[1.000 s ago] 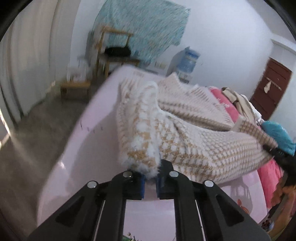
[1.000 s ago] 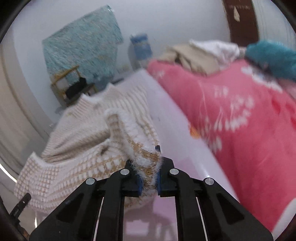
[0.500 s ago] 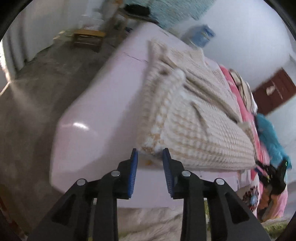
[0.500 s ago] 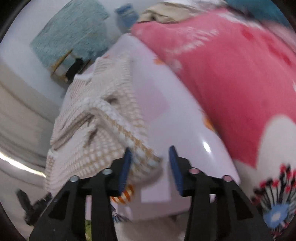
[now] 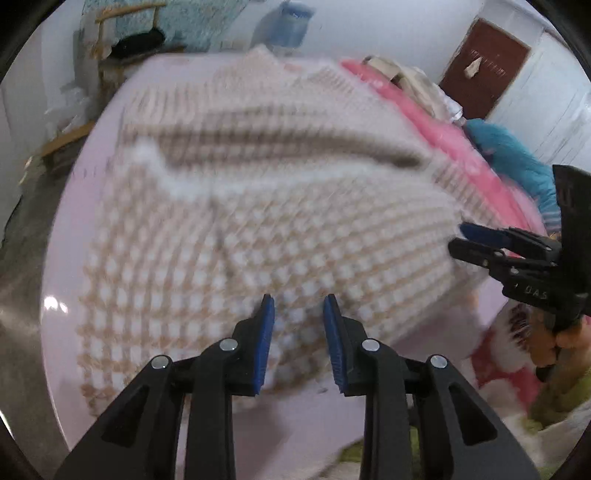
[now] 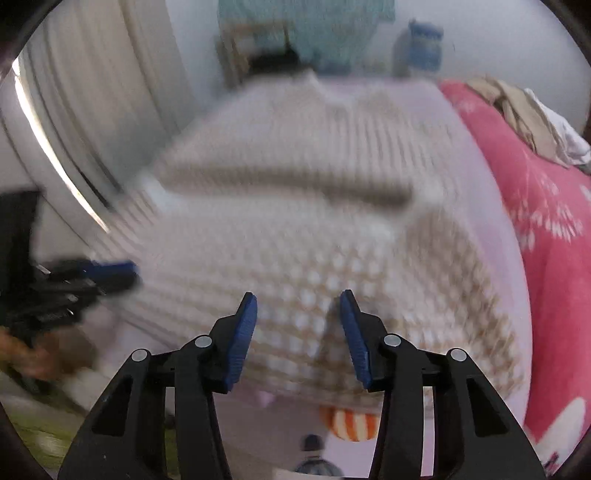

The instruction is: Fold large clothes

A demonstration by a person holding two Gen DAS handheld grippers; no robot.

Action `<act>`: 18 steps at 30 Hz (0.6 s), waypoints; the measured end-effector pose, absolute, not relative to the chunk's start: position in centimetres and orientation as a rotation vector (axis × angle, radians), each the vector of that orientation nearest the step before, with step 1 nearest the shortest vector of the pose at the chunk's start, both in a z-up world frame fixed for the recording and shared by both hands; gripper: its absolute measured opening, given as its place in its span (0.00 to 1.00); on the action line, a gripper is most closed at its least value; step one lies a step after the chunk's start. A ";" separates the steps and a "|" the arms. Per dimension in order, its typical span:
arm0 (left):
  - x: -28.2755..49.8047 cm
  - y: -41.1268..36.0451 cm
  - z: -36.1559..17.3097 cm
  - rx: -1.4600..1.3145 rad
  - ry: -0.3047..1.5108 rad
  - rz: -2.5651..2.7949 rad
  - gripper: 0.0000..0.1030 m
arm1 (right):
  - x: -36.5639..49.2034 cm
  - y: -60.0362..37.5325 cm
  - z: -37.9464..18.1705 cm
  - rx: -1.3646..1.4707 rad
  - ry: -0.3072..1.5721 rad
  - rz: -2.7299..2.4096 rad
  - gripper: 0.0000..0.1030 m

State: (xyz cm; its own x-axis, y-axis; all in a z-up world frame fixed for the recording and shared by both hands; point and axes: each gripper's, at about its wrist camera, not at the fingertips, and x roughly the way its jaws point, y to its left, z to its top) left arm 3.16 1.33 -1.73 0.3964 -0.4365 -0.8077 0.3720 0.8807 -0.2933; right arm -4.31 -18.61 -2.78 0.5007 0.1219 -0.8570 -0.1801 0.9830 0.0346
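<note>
A cream and tan checked knit sweater lies folded across the pale pink bed, its upper layer ending in a fuzzy white edge across the middle. Both views are blurred. My left gripper hangs open just above the sweater's near edge, with nothing pinched between its blue pads. My right gripper hovers over the near edge of the sweater further right, its jaws closing a little with nothing gripped between them. Each gripper shows at the side of the other's view: right gripper, left gripper.
A pink flowered blanket covers the bed's right side, with a heap of clothes and a teal bundle on it. Beyond the bed stand a wooden chair, a water bottle and a brown door. Bare floor lies to the left.
Both grippers let go of the sweater's corners and opened. The lifted part now lies flat on the bed, and both grippers have dropped and tilted down over its near edge.
</note>
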 end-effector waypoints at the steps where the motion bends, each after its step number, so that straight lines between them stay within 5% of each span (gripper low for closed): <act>1: 3.0 1.9 -1.6 -0.102 1.027 -0.532 0.26 | -4.3 -19.3 -3.4 -0.028 1.034 0.182 0.42; 7: 3.8 3.1 1.0 -0.082 0.931 -0.527 0.31 | -2.6 -20.6 0.1 0.022 0.954 0.176 0.42; 12: 6.3 3.6 -2.0 -0.089 0.978 -0.436 0.32 | 1.0 -20.9 -4.1 -0.002 1.025 0.130 0.43; 18: 6.8 5.6 0.7 -0.051 0.904 -0.360 0.32 | 1.6 -21.7 0.0 -0.066 0.917 0.026 0.42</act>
State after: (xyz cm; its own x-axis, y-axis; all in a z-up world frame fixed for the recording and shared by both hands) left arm 6.79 5.64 0.72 0.5624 -0.3273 -0.7594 0.2847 0.9388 -0.1937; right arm 1.59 -21.72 -0.01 0.6081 -0.0054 -0.7939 -0.0508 0.9977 -0.0457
